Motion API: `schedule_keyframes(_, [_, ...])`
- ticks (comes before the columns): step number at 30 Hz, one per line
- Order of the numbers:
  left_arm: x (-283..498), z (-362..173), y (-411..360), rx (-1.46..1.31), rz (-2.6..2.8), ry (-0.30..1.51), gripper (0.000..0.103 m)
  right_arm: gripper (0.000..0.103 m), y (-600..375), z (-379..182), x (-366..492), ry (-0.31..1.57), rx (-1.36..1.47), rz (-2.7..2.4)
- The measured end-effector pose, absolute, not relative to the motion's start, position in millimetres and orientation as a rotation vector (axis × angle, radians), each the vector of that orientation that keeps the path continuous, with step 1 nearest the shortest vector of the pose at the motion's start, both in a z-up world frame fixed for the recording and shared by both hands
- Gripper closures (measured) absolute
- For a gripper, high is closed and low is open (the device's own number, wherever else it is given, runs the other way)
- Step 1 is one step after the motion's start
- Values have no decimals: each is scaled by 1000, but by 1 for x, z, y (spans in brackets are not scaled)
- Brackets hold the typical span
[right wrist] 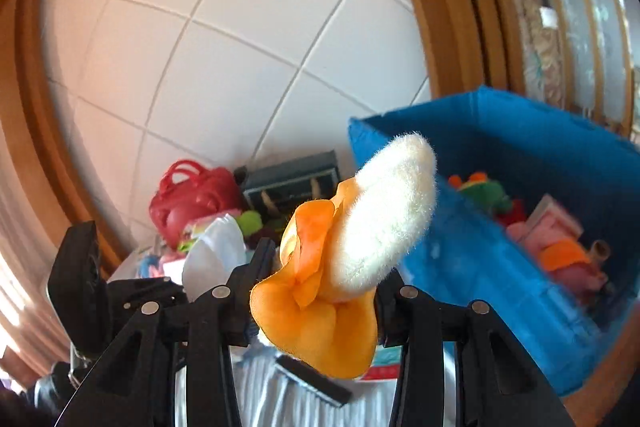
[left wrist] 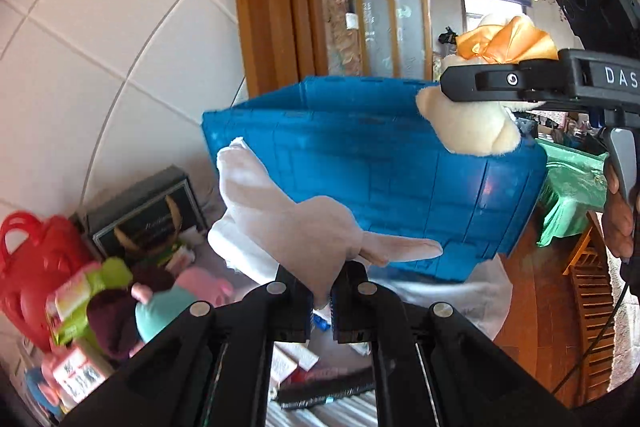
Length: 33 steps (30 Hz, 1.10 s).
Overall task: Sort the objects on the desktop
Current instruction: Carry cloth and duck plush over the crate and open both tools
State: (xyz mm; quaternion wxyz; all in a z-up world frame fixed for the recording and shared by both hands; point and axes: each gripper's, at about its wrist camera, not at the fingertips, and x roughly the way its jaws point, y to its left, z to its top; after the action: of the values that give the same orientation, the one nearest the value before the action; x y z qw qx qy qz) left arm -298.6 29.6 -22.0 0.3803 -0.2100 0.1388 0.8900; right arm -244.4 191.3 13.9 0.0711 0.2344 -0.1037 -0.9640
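My left gripper (left wrist: 321, 301) is shut on a white plush toy (left wrist: 304, 223), held up in front of the blue crate (left wrist: 400, 179). My right gripper (right wrist: 320, 301) is shut on a cream plush toy with an orange satin bow (right wrist: 320, 315); the cream body (right wrist: 384, 219) sticks up past the fingers. In the left wrist view the right gripper (left wrist: 500, 83) holds that cream toy (left wrist: 468, 123) over the crate's right rim. The blue crate (right wrist: 520, 147) holds several toys, among them a green one (right wrist: 486, 193) and an orange one (right wrist: 564, 253).
A red plastic bag (left wrist: 36, 259) (right wrist: 188, 199), a dark box (left wrist: 148, 211) and a heap of plush toys (left wrist: 120, 307) lie at the left by the tiled wall. A black flat object (right wrist: 312, 379) lies on the striped cloth below. A wooden door frame stands behind the crate.
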Motion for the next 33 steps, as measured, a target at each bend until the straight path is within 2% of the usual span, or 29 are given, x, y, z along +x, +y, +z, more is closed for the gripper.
schedule_keyframes(5, [-307, 27, 109, -389, 2231, 377, 97, 62, 259, 42, -230, -300, 620, -3086])
schedule_keyframes(11, [-319, 63, 199, -325, 2237, 378, 97, 62, 341, 34, -248, -354, 710, -3193])
schedule_keyframes(13, [-330, 66, 228, -326, 2253, 390, 95, 57, 366, 32, -255, -392, 716, -3220])
schedule_keyframes(14, [-335, 68, 242, -333, 2261, 398, 90, 54, 378, 31, -262, -408, 734, -3237])
schedule_keyframes(15, [-342, 69, 254, -343, 2279, 409, 78, 44, 390, 30, -270, -416, 783, -3249])
schedule_keyframes(16, [-347, 71, 266, -353, 2305, 425, 69, 29, 400, 29, -277, -433, 819, -3250])
schedule_keyframes(17, [-350, 72, 275, -360, 2338, 447, 47, 25, 412, 28, -279, -457, 816, -3248])
schedule_keyframes(18, [-351, 73, 282, -349, 2382, 465, 33, 25, 421, 29, -277, -475, 808, -3248])
schedule_keyframes(19, [-350, 74, 284, -317, 2410, 475, 30, 24, 428, 30, -275, -491, 805, -3249])
schedule_keyframes(24, [-348, 74, 275, -287, 2435, 419, 30, 14, 445, 34, -251, -547, 711, -3248])
schedule_keyframes(29, [-350, 66, 269, -318, 2440, 415, 30, 10, 438, 35, -238, -582, 683, -3211])
schedule_keyframes(33, [-346, 63, 260, -322, 2445, 422, 30, 10, 418, 36, -227, -533, 667, -3220])
